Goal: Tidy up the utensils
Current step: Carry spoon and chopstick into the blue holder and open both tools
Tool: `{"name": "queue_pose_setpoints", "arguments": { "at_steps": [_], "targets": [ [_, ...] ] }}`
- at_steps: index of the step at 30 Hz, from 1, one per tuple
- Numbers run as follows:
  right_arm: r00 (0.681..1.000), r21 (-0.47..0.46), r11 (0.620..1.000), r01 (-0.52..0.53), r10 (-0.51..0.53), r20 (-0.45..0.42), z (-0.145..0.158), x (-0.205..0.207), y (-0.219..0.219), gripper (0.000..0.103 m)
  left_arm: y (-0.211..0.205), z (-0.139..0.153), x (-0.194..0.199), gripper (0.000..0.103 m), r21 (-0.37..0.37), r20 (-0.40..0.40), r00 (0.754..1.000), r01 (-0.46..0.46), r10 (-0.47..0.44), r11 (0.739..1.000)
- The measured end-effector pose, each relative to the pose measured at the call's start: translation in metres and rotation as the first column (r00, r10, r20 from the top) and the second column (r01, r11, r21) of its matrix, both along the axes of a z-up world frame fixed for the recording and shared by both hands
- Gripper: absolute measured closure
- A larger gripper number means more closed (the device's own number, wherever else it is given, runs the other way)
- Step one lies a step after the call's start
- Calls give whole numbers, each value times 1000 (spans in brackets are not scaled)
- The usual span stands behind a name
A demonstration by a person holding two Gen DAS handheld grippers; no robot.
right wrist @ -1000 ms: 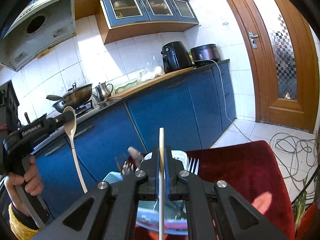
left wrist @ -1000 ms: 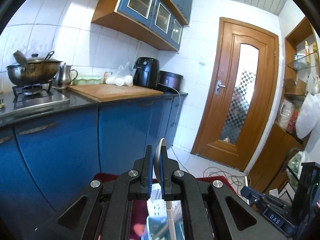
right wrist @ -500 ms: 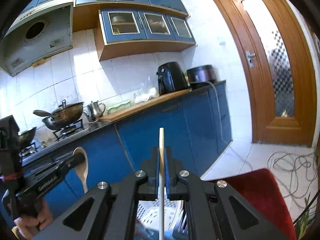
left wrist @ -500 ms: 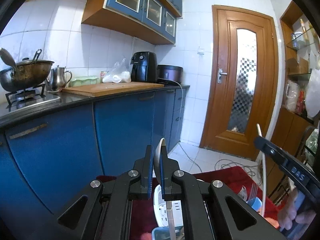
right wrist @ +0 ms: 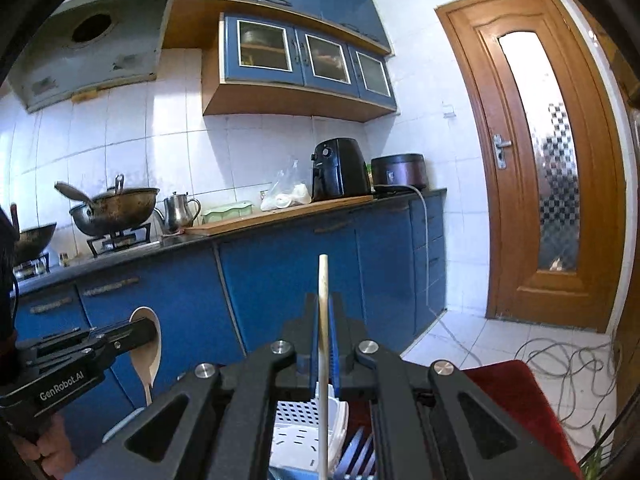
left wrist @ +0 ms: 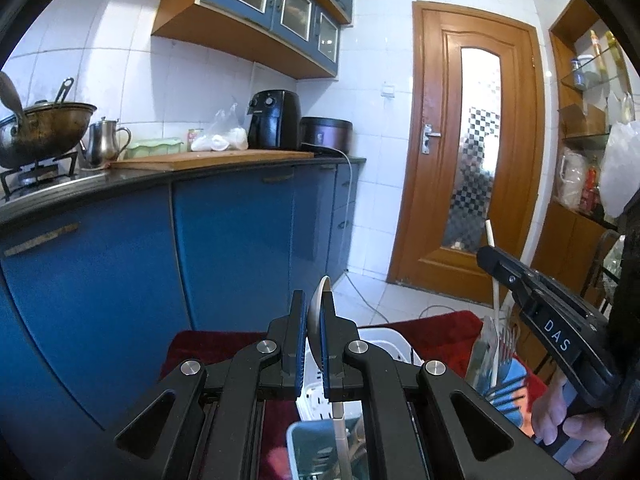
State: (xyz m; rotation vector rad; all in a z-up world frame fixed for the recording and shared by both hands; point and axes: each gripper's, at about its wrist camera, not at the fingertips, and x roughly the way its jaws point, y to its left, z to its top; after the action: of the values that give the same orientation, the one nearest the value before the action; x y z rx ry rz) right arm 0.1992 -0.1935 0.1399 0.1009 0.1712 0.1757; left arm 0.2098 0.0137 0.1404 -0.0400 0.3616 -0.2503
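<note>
**Kitchen view with two utensils held over the sorting bins**

Blue kitchen cabinets (left wrist: 240,248) and a wooden door (left wrist: 476,152) fill the background; below your grippers lies a table under a red cloth (left wrist: 440,332). Your left hand-held gripper (left wrist: 316,320) is clenched on a pale spoon (left wrist: 318,308), bowl uppermost and seen edge-on in the left wrist view, its handle running down toward a light blue bin (left wrist: 308,440). From the right wrist view the same spoon (right wrist: 146,348) shows its broad bowl beside the left hand-held gripper (right wrist: 144,330). Your right hand-held gripper (right wrist: 324,340) is clenched on a thin white stick (right wrist: 323,320), held upright; whether it is a chopstick or a handle cannot be told. Its lower end is cut off by the frame edge. A white perforated basket (right wrist: 296,424) sits just below, mostly hidden by the gripper body. Forks (left wrist: 508,340) stand in a blue holder (left wrist: 506,392) near the right hand-held gripper (left wrist: 490,254); the holder's base is covered by your hand (left wrist: 560,420).

Compared with a second ago, the left wrist view sits lower: the counter top now appears nearly edge-on, and the right gripper with its stick has come fully into that view. In the right wrist view the spoon has dropped from mid-frame to the lower left.
</note>
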Motion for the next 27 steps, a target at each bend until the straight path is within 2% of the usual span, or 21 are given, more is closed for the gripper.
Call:
{"name": "queue_pose_setpoints", "arguments": {
  "at_steps": [4,11,16,18,21,27],
  "targets": [
    [1000,-45,999,8,-7,10,-5,-5,5,97,-2,-7,1,97,-8,-23,1000,12,-12,1000],
    [998,-17,1000,-20,18,-58,-13,-11,2,96,-4,-11,-8,97,28,-28,999,-27,28,999],
    [992,22,998,-51,54,-114,-15,-17,-1,86,1,-11,-16,96,-1,-59,998,-23,23,1000],
    [991,37,997,-63,67,-118,-12,-21,-2,80,3,-10,-19,91,-6,-69,997,-25,24,1000],
    [990,42,996,-75,80,-116,-9,-29,-3,78,3,-11,-24,86,7,-85,995,-44,45,999],
    [986,22,996,-87,89,-139,-2,-47,-3,71,3,-9,-36,86,1,-110,993,-37,37,999]
  ]
}}
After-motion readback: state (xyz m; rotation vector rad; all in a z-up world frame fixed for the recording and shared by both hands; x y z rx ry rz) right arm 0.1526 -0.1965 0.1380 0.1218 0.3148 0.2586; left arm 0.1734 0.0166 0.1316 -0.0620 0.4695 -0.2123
